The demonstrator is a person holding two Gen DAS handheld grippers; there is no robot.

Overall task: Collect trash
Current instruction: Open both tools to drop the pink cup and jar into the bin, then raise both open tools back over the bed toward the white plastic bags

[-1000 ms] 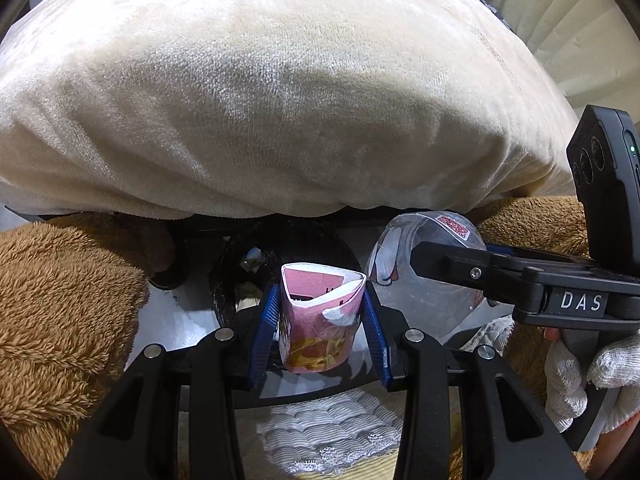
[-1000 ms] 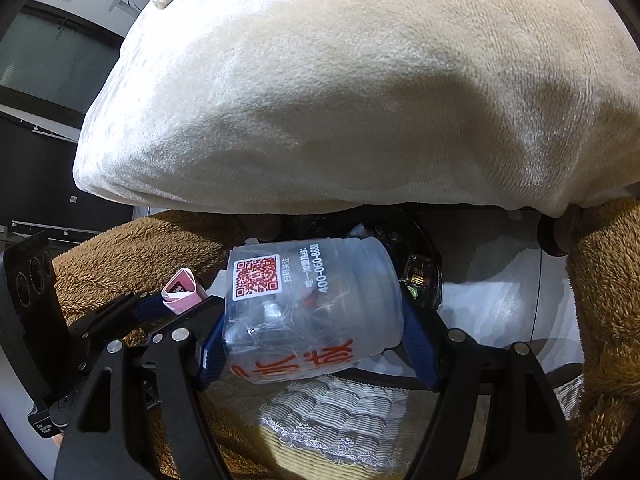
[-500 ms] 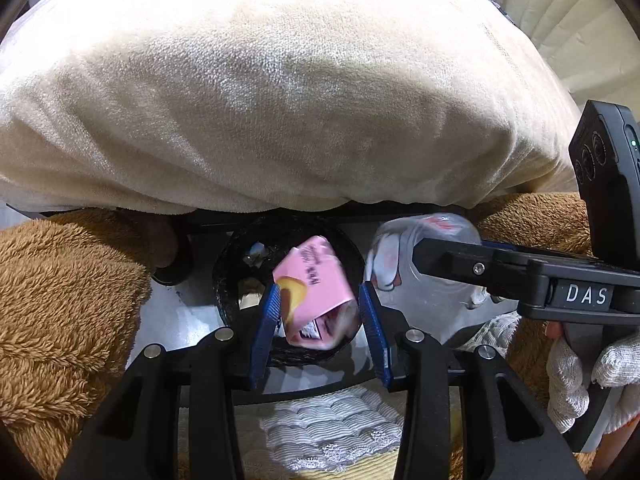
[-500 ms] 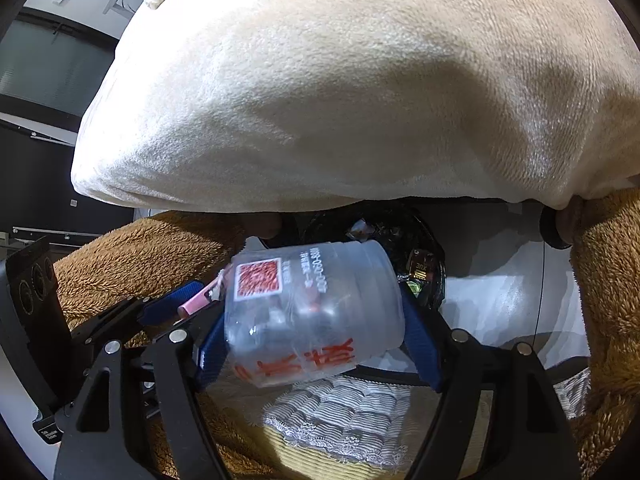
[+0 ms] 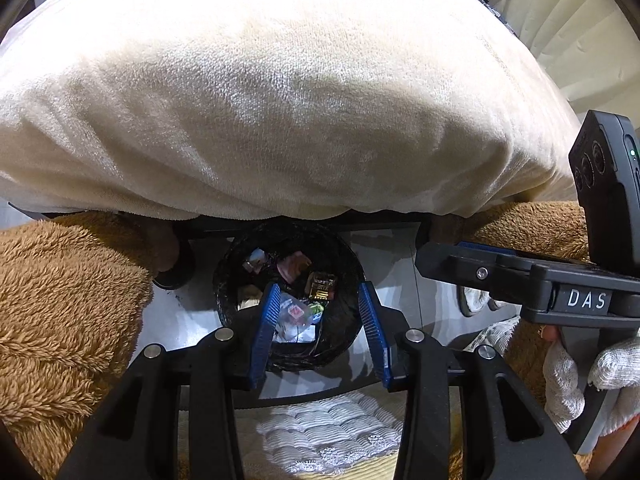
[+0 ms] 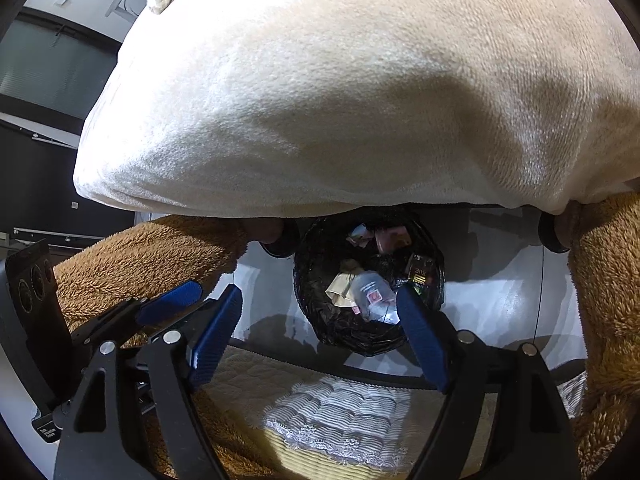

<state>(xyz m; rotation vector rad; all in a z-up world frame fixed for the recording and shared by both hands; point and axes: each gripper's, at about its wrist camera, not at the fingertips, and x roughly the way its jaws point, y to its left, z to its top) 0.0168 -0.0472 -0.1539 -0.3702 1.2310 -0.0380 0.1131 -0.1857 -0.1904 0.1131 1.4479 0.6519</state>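
**Desk:** Trash [image 5: 298, 316] — where is it, and which way does it lie?

**Photographer:** Down in the black-lined bin [image 5: 344, 256] on the pale floor [image 5: 188, 316], at the foot of the bed. A clear plastic bottle [image 6: 374, 296] lies tipped on the heap, its long axis slanting from upper left to lower right in the right wrist view. Which end is the cap I cannot tell. A pink carton [image 6: 390, 238] sits toward the far rim, and a dark wrapper [image 6: 420, 274] lies at the right.

**Desk:** And the grippers?

**Photographer:** Both hang above the bin mouth, pointing steeply down. The left gripper [image 5: 318, 334] has its blue fingers [image 5: 266, 328] parted with nothing between them. The right gripper [image 6: 320, 336] has just been opening; its fingers [image 6: 422, 342] stand wide apart, and they too are empty. A gloved hand [image 5: 576, 372] grips the right handle.

**Desk:** Room to move?

**Photographer:** Tight at the far side. A cream blanket [image 5: 280, 92] bulges over the bin's far rim, and brown fleece [image 5: 60, 300] flanks the floor on either side. The near side is a quilted mattress edge [image 6: 340, 412].

**Desk:** Anything unclear?

**Photographer:** The bin's near rim is cut off by the fingers, and the smaller scraps inside are too dark and jumbled to name.
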